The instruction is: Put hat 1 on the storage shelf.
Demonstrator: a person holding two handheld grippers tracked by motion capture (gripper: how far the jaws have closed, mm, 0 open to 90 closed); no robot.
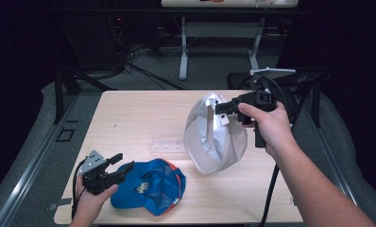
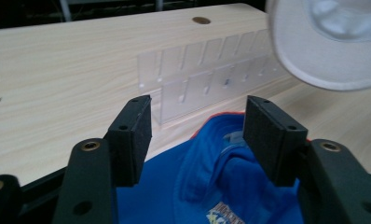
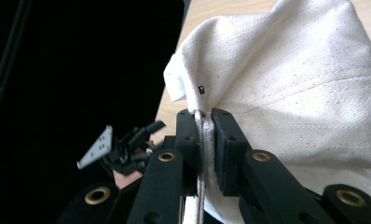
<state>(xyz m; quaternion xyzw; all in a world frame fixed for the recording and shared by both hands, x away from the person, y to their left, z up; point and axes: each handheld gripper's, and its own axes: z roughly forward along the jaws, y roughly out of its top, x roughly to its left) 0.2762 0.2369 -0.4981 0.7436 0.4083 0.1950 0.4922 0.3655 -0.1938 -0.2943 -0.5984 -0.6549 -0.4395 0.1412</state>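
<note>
The right tongs (image 1: 221, 109) are clamped on a fold of the white cap (image 1: 214, 137), pinching cloth at its edge; the right gripper view shows the fabric seam squeezed between the 2 pads. The cap hangs in the air above the right half of the tabletop (image 1: 129, 113), its lower rim close to the surface or just brushing it; which cannot be told.

The left tongs (image 1: 117, 165) stand wide, with nothing pressed between them. They sit over the blue cap (image 1: 150, 187), which lies flat near the front edge of the tabletop, left of centre. A clear plastic rack (image 1: 167, 144) lies between the 2 caps.

Risks noted:
1. The grip on the white cap is a thin pinch of loose cloth. A quick swing or tug could pull the fabric out and drop the cap.
2. The hanging cap could catch the rack and drag or tip it.
3. The left tongs could close on a single layer of the blue cap, so it slides toward the front edge rather than lifting.
</note>
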